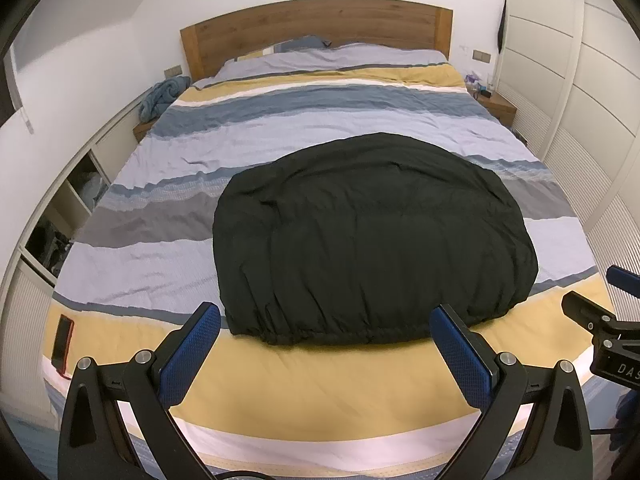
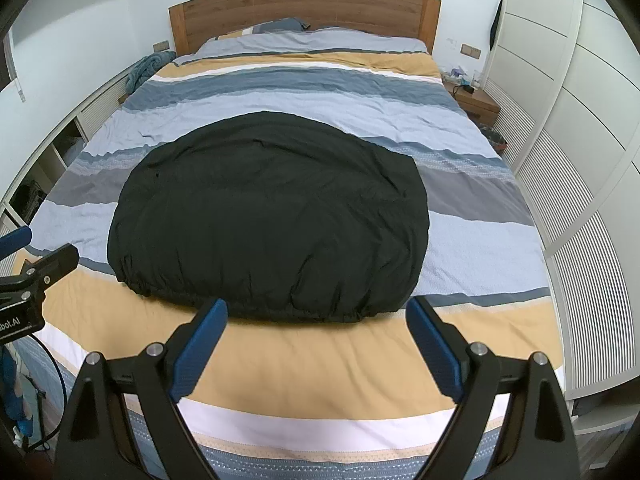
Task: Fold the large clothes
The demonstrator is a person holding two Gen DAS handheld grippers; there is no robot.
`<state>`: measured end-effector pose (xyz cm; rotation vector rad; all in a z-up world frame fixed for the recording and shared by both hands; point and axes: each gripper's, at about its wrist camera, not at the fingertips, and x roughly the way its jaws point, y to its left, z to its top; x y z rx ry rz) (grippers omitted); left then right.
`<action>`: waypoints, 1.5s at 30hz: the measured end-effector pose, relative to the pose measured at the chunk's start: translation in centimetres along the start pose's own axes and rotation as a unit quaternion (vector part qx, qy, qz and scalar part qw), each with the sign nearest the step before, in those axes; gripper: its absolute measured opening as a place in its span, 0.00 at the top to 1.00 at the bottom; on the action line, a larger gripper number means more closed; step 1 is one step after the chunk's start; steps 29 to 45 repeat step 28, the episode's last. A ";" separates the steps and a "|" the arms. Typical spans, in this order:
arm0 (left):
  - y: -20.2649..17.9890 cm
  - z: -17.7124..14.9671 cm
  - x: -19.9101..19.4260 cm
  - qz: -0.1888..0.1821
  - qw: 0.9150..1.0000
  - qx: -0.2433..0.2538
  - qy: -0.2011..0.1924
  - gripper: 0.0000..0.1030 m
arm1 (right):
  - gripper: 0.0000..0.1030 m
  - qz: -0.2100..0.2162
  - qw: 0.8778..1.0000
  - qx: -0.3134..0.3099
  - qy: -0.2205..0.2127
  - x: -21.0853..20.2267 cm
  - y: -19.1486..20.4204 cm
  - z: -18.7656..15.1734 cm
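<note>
A big black cloth (image 1: 372,236) lies flat on the bed (image 1: 280,376). It sits on the striped blanket, on the half of the bed close to the cameras. Its near edge is bunched up with small wrinkles, like it has a stretchy band in it. That edge rests on the yellow stripe (image 2: 280,356) of the blanket.

The left gripper (image 1: 324,320) is wide open. Its 2 blue pads (image 1: 192,356) hold nothing. It hangs over the yellow stripe, just in front of the near edge of the cloth, and does not touch it.

The right gripper (image 2: 316,312) is wide open too, and its 2 blue pads (image 2: 200,344) hold nothing. It also hangs over the yellow stripe, just in front of the cloth's near edge.

Each gripper shows up at the side of the other one's view, so the 2 are side by side.

A phone in a red case (image 1: 62,344) lies on the bed near the left edge, well apart from the cloth. A brown wooden headboard (image 1: 316,28) stands at the far end. A crumpled blue blanket (image 1: 162,96) sits beside the bed on the left. White closet doors (image 2: 560,128) line the right side.
</note>
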<state>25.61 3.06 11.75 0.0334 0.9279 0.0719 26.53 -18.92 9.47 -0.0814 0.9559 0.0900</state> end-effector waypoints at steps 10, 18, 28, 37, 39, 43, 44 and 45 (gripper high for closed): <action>0.1 0.0 -1.0 -0.034 0.999 -0.021 -0.020 0.00 | 0.11 0.000 1.000 -0.001 0.000 0.0 0.1 -0.1; 0.1 -0.1 -1.0 -0.037 0.999 -0.023 -0.016 0.00 | 0.11 -0.001 1.000 -0.003 0.002 0.1 0.0 -0.2; -0.5 -0.1 -1.3 -0.023 0.999 -0.015 -0.024 0.00 | 0.11 0.000 1.000 -0.003 0.003 0.1 0.0 -0.1; -0.5 -0.1 -1.3 -0.023 0.999 -0.015 -0.024 0.00 | 0.11 0.000 1.000 -0.003 0.003 0.1 0.0 -0.1; -0.5 -0.1 -1.3 -0.023 0.999 -0.015 -0.024 0.00 | 0.11 0.000 1.000 -0.003 0.003 0.1 0.0 -0.1; -0.5 -0.1 -1.3 -0.023 0.999 -0.015 -0.024 0.00 | 0.11 0.000 1.000 -0.003 0.003 0.1 0.0 -0.1; -0.5 -0.1 -1.3 -0.023 0.999 -0.015 -0.024 0.00 | 0.11 0.000 1.000 -0.003 0.003 0.1 0.0 -0.1; -0.5 -0.1 -1.3 -0.023 0.999 -0.015 -0.024 0.00 | 0.11 0.000 1.000 -0.003 0.003 0.1 0.0 -0.1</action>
